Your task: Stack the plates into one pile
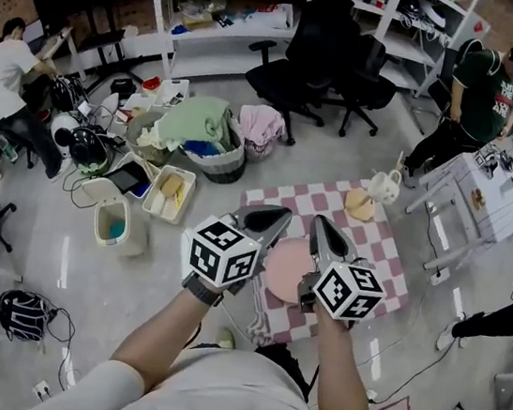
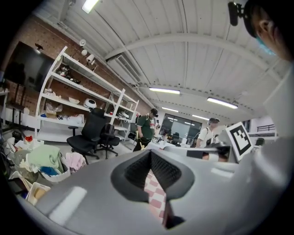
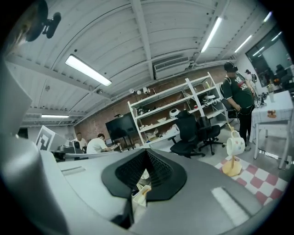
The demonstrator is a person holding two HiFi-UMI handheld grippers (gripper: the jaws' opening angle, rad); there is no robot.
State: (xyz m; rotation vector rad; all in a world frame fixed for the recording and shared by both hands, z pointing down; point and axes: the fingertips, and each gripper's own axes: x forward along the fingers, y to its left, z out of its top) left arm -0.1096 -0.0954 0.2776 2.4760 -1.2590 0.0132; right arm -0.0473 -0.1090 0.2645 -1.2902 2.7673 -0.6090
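A pink plate (image 1: 284, 268) lies on the pink-and-white checked cloth of a low table (image 1: 391, 256), straight below my hands. I cannot tell whether more plates lie under it. My left gripper (image 1: 272, 219) hovers over the plate's left side, its jaws closed tip to tip with nothing between them. My right gripper (image 1: 321, 229) hovers over the plate's right side, also shut and empty. In the left gripper view the left gripper (image 2: 149, 153) shows only checked cloth through the slit below its tips. In the right gripper view the right gripper (image 3: 146, 152) points out across the room.
A cup (image 1: 384, 186) hangs on a wooden stand (image 1: 361, 205) at the cloth's far corner. Left of the table are a laundry basket (image 1: 209, 150) and white bins (image 1: 169, 195). Office chairs (image 1: 306, 55), a white side table (image 1: 485, 198) and several people surround the area.
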